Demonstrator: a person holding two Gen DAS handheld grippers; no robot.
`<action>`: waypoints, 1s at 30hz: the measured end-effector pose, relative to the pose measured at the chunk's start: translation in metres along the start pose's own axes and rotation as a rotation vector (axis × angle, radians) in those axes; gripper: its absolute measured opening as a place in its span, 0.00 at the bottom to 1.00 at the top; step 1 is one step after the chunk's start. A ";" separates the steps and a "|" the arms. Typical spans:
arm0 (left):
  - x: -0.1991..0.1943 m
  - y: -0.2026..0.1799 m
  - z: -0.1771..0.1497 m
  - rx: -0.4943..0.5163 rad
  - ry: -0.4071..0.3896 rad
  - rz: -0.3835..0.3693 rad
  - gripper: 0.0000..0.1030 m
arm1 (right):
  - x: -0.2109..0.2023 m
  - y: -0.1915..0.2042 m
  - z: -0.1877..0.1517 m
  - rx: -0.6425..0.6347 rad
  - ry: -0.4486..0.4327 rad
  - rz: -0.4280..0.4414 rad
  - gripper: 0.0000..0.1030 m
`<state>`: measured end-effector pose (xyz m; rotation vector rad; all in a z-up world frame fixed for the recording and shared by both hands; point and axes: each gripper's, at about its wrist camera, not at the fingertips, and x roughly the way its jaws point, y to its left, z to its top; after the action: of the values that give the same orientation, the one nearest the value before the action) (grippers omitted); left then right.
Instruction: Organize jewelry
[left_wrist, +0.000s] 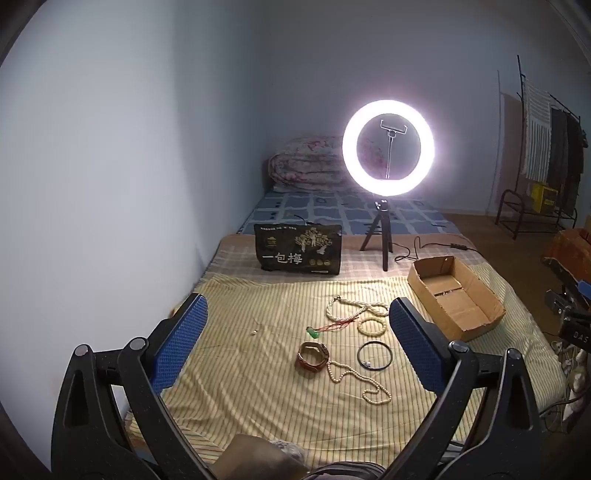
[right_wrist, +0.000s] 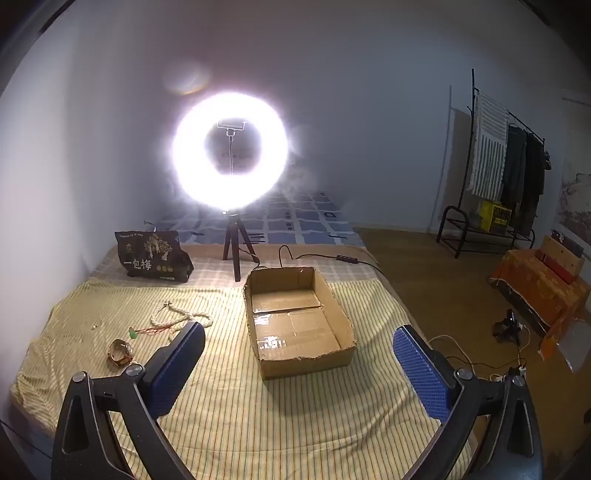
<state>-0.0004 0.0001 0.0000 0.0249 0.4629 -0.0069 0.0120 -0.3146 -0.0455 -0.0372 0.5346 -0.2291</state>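
Note:
Jewelry lies on a striped yellow cloth (left_wrist: 240, 398): a thick white bead necklace (left_wrist: 351, 308), a pale bangle (left_wrist: 372, 326), a green pendant on a red cord (left_wrist: 314, 333), a brown leather bracelet (left_wrist: 313, 357), a black bangle (left_wrist: 375, 355), a thin pearl necklace (left_wrist: 364, 382) and a small earring (left_wrist: 253, 333). An open empty cardboard box (right_wrist: 295, 321) stands to their right. My left gripper (left_wrist: 297, 317) is open above the jewelry, holding nothing. My right gripper (right_wrist: 299, 345) is open before the box, holding nothing. The right wrist view also shows the white necklace (right_wrist: 177, 318) and bracelet (right_wrist: 120, 352).
A lit ring light on a tripod (left_wrist: 388, 155) and a black snack bag (left_wrist: 298, 254) stand behind the cloth. A cable (right_wrist: 325, 257) runs behind the box. A wall is at the left, the bed edge and floor cables (right_wrist: 480, 363) at the right.

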 end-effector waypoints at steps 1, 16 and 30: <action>0.000 0.000 0.000 0.003 0.001 0.001 0.97 | 0.000 0.000 0.000 0.001 0.002 0.001 1.00; -0.005 0.004 0.006 -0.008 0.003 -0.002 0.97 | -0.007 -0.003 0.003 -0.001 -0.003 0.000 1.00; -0.013 0.003 0.012 -0.015 -0.013 -0.001 0.97 | -0.014 -0.001 0.008 0.009 -0.024 -0.007 1.00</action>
<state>-0.0065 0.0025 0.0163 0.0098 0.4504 -0.0043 0.0046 -0.3126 -0.0313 -0.0335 0.5094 -0.2377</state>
